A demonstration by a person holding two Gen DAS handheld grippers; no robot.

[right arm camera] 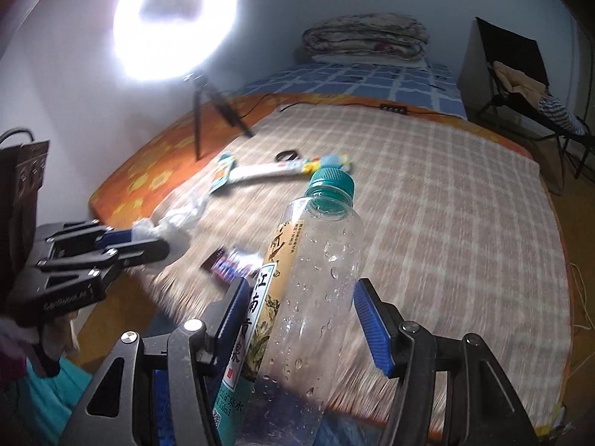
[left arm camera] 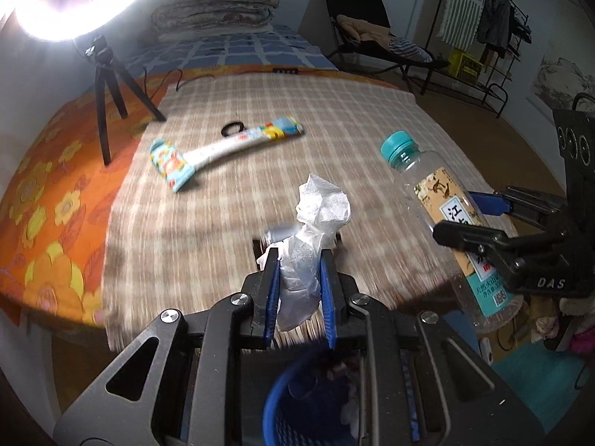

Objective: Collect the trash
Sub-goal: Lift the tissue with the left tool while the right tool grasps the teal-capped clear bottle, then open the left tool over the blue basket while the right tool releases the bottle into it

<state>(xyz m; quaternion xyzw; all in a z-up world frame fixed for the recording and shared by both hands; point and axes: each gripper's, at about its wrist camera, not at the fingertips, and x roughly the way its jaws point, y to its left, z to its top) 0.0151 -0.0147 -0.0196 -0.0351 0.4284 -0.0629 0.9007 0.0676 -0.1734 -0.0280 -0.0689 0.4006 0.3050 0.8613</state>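
Observation:
My left gripper (left arm camera: 299, 256) is shut on a crumpled white tissue (left arm camera: 319, 204), which sticks up from between the blue pads. In the right wrist view the same gripper (right arm camera: 148, 241) and tissue (right arm camera: 182, 219) show at the left, above the bed's near edge. My right gripper (right arm camera: 302, 286) is shut on a clear plastic bottle (right arm camera: 316, 252) with a teal cap, tilted and held off the bed; the left wrist view shows this gripper (left arm camera: 461, 215) and bottle (left arm camera: 420, 171) at the right. A blue mesh basket (left arm camera: 282, 390) lies under the left gripper, partly hidden.
On the checked blanket (left arm camera: 372, 111) lie a long colourful wrapper (left arm camera: 223, 148), a black hair tie (left arm camera: 232, 129) and a small dark wrapper (right arm camera: 223, 264). A ring light on a tripod (left arm camera: 108, 93) stands at the far left. A folding chair (left arm camera: 357, 26) stands beyond the bed.

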